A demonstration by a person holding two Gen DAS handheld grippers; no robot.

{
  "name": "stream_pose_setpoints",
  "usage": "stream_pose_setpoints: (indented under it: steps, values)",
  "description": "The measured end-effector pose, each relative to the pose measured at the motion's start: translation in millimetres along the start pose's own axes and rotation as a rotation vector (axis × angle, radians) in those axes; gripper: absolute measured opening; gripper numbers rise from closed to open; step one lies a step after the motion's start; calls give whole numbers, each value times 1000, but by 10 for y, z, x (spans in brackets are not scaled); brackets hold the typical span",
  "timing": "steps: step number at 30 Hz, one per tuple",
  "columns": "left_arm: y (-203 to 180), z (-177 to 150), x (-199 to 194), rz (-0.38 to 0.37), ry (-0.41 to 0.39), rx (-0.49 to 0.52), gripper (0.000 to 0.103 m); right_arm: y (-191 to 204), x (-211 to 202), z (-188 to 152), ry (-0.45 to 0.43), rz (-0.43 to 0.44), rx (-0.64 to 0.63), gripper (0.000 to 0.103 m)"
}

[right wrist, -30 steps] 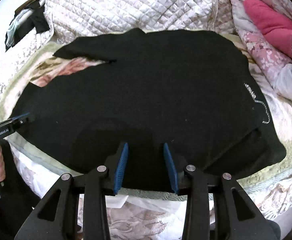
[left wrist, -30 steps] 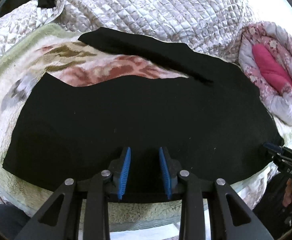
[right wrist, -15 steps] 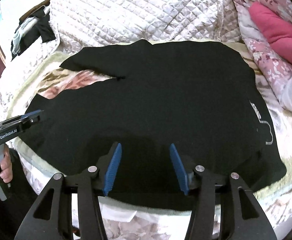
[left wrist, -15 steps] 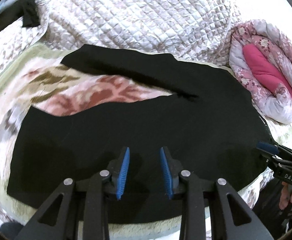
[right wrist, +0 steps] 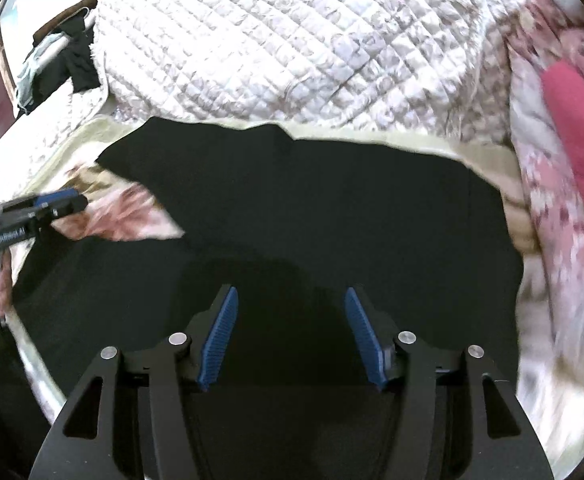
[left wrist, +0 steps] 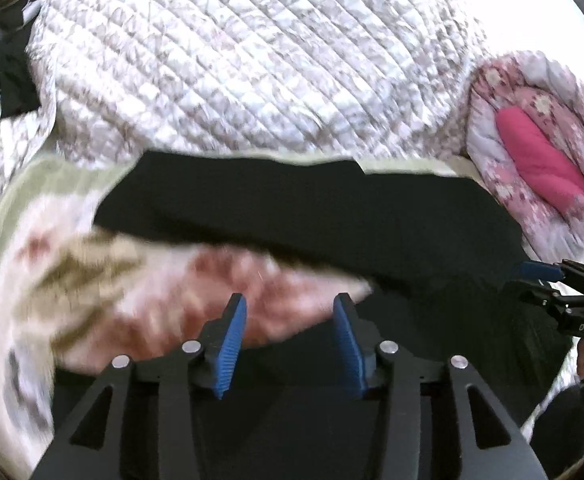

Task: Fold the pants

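Black pants [right wrist: 332, 216] lie spread flat on a floral blanket on a bed, two legs reaching left with a gap between them; they also show in the left wrist view [left wrist: 392, 224]. My left gripper [left wrist: 289, 312] is open and empty, hovering over the near leg and the gap of blanket. My right gripper [right wrist: 292, 308] is open and empty above the wide upper part of the pants. Each gripper shows at the edge of the other's view: the right one [left wrist: 540, 276], the left one [right wrist: 55, 204].
The floral blanket [left wrist: 91, 272] lies under the pants. A white quilted cover [right wrist: 292, 48] is piled behind them. A rolled pink flowered quilt [left wrist: 540, 152] sits at the right. Dark clothes [right wrist: 71, 60] hang at the far left.
Both grippers have moved forward over the pants and their jaws have opened wider. The left one now hangs above the gap between the legs. The pants have not moved.
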State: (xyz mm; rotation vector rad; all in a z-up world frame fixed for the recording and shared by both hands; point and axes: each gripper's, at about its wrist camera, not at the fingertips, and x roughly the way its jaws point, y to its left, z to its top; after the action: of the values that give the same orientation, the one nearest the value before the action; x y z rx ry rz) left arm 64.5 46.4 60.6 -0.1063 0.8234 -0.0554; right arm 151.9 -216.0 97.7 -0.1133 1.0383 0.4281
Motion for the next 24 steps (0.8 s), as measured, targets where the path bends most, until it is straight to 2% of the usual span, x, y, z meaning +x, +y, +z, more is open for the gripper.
stream_pose_setpoints:
  steps: [3,6,12,17,20,22,24]
  values:
    - [127,267,218,-5,0,-6,55,-136,215,219,16,-12,-28,58]
    - [193,514,504,23,15,4,56,-276,480,491,26,-9,-55,66]
    - [239,890,1113,36,35,38,60,-480,1042,945,73,10,-86,67]
    - [295,1006,1560,61,74,44,61,-557,1555,1161,131,-1,-122,67]
    - [341,1004,1785,82,110,45,63,-606,1829,1180,202,6,-139,68]
    - [320,961,1863,82,112,67,67,-605,1849,1180,198,10,-138,68]
    - [259,942,1890,104,107,101,64,-563,1814,1179,192,23,-155,45]
